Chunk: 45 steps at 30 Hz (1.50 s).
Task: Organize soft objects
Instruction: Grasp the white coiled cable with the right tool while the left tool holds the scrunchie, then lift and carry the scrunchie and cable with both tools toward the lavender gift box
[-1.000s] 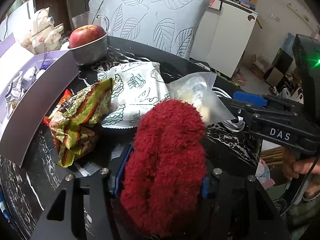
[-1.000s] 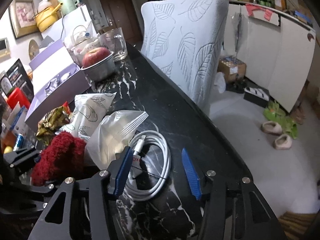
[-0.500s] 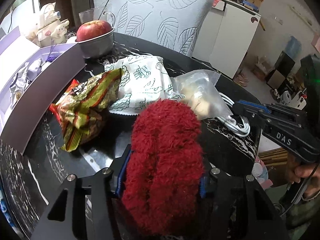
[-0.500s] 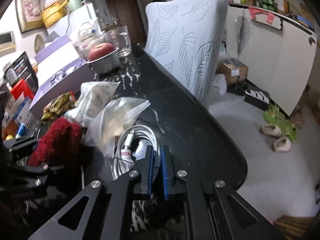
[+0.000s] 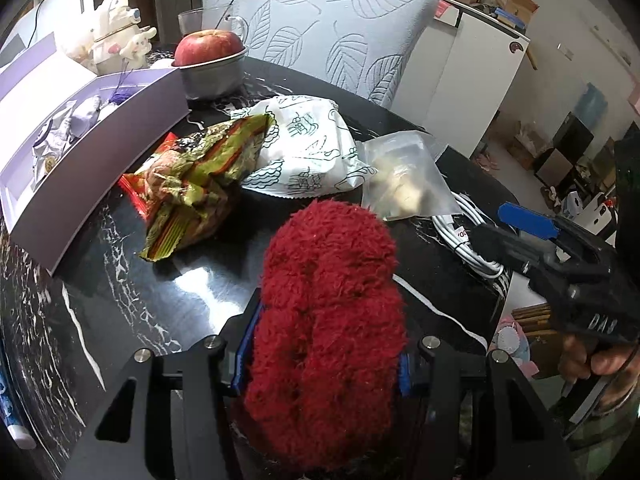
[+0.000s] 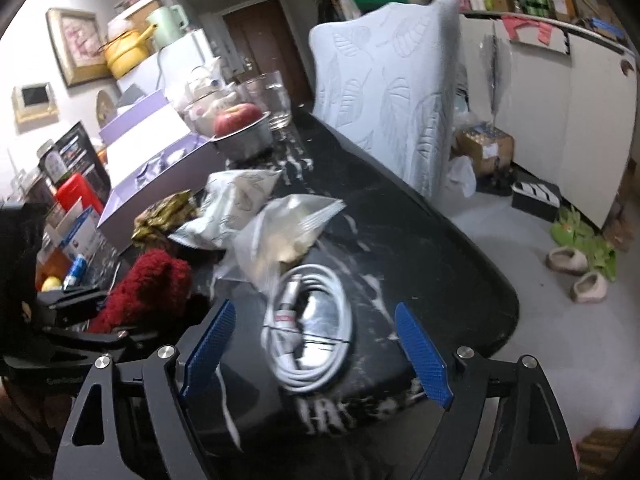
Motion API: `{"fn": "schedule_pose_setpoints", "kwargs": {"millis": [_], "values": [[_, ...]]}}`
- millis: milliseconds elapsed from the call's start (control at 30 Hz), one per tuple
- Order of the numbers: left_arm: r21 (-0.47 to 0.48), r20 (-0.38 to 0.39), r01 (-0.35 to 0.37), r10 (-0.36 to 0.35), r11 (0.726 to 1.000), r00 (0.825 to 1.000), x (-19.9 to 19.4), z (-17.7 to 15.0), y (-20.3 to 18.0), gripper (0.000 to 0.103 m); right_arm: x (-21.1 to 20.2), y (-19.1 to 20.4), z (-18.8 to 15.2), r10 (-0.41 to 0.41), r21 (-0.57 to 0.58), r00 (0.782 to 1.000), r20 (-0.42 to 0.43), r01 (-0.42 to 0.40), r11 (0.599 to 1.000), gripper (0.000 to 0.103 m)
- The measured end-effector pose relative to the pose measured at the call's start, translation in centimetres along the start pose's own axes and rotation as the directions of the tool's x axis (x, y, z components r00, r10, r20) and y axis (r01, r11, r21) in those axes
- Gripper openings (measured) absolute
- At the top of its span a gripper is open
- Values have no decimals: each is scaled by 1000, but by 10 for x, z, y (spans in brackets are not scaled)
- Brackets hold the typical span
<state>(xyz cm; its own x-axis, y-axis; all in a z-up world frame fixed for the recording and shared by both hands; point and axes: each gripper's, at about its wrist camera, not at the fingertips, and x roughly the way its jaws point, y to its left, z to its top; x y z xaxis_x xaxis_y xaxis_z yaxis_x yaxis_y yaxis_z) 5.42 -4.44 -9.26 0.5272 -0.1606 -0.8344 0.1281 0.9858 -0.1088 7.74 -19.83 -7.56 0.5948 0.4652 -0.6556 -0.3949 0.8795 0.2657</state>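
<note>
My left gripper is shut on a fuzzy red soft object, held above the black marble table. The red object also shows in the right wrist view. My right gripper is open wide and empty, its blue pads either side of a coiled white cable; it shows in the left wrist view too. A clear plastic bag, a white patterned packet and a green snack bag lie beyond.
An open purple box stands at the left. A metal bowl with a red apple and a glass mug stand at the back. A leaf-patterned chair back rises behind the table. The table edge runs close on the right.
My right gripper closed half a second ago and has now opened wide around the white cable. My left gripper has pulled back a little with the red object.
</note>
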Motion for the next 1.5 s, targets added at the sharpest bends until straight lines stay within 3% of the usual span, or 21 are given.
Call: {"fn": "schedule_pose_setpoints", "kwargs": {"millis": [267,300,367,633,1067,1300,1500], "values": [[-2,2,-8,8,1000,1000,-1,-2,1,53,18,26,-8,-201,-143,980,0,199,970,82],[-4,2,-9,9,1000,1000,-1,-2,2,53,19,27,-10,-225,-154,974,9,224,962,70],[-7,3,-10,10,1000,1000,-1,-2,3,53,16,25,-9,-224,-141,974,24,225,964,50],[-14,6,-9,9,1000,1000,-2,-2,6,53,10,16,-7,-169,-98,986,1,169,981,48],[-10,29,11,-10,1000,1000,-13,-7,3,49,-8,25,-14,-169,-92,985,10,170,981,48],[-12,49,21,-21,1000,999,-25,-19,3,41,-17,41,-24,-136,-107,991,7,136,985,48],[-50,56,42,-39,998,998,-37,-32,11,40,-22,60,-31,-82,-134,997,3,81,988,48]]}}
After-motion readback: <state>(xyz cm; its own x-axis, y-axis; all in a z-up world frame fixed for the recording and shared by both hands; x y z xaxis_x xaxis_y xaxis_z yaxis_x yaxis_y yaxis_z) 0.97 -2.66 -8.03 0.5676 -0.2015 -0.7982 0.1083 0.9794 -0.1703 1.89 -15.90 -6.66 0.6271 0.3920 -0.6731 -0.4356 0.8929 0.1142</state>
